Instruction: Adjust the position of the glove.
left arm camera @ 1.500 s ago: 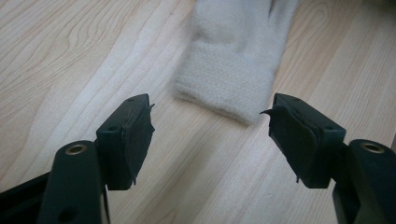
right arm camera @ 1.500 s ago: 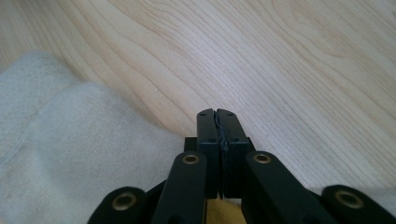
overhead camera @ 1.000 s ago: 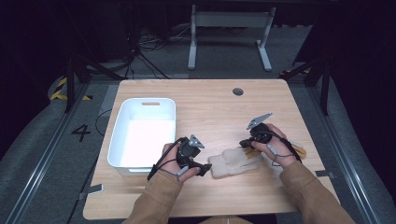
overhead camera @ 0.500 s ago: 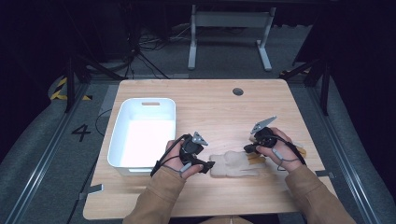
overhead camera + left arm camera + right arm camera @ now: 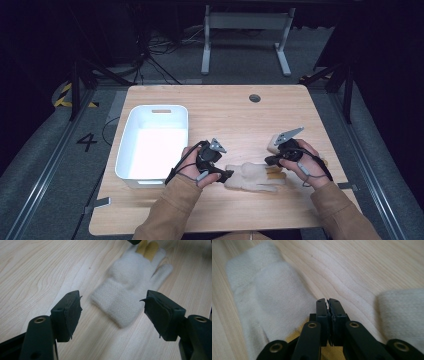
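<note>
Cream knit, soft and loose – the glove [image 5: 252, 176] lies flat on the wooden table [image 5: 225, 115] between my two claws, cuff toward my left hand, yellow-tipped fingers toward my right.

My left claw [image 5: 112, 307] stands wide apart, one jaw on each side of the cuff and touching none of it. My right claw [image 5: 328, 305] is all but together at the finger end. Its jaws have just been easing open, there is only a hair of a gap, and I see no fabric between them.

The risks as I judge them:
- If I close the left claw from where it is, the jaws may meet in front of the cuff rather than on it, or nip only the top layer, and the glove would slip out on the lift.
- The knit is floppy, so pushing forward to get under it could bunch it up and shove it toward my right hand.
- My right claw sits low over the fingers – if it drags, the pads could snag the wool.
- Another cream piece [image 5: 274, 142] lies just beyond my right claw, and I could catch it by mistake.
- The white bin [image 5: 131, 150] stands just left of my left hand, and a hanging glove could catch on its rim.
</note>
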The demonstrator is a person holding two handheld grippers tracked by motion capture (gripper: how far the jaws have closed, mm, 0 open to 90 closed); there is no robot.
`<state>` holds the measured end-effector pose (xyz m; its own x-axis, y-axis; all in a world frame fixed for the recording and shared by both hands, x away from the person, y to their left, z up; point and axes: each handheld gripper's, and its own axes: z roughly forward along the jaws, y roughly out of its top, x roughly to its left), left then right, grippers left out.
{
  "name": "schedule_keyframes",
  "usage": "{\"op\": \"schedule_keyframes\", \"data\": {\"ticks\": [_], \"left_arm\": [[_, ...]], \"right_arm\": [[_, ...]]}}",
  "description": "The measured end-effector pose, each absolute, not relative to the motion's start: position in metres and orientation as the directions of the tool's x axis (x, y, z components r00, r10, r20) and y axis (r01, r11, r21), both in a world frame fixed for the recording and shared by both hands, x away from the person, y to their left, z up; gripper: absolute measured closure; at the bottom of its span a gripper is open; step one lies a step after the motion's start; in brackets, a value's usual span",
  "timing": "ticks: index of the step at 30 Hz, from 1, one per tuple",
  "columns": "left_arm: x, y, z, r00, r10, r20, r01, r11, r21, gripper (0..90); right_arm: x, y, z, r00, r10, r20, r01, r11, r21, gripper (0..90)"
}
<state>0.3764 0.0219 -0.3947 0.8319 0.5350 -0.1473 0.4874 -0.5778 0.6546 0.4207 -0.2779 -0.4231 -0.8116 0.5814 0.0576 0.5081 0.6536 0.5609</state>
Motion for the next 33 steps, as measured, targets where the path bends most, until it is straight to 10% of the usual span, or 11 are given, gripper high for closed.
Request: {"op": "schedule_keyframes", "data": {"ticks": [33], "left_arm": [[0.387, 0.011, -0.388, 0.842, 0.514, -0.161, 0.478, -0.576, 0.662, 29.9]], "right_arm": [[0.397, -0.351, -0.391, -0.646, 0.763, -0.003, 0.533, 0.455, 0.714, 71.4]]}}
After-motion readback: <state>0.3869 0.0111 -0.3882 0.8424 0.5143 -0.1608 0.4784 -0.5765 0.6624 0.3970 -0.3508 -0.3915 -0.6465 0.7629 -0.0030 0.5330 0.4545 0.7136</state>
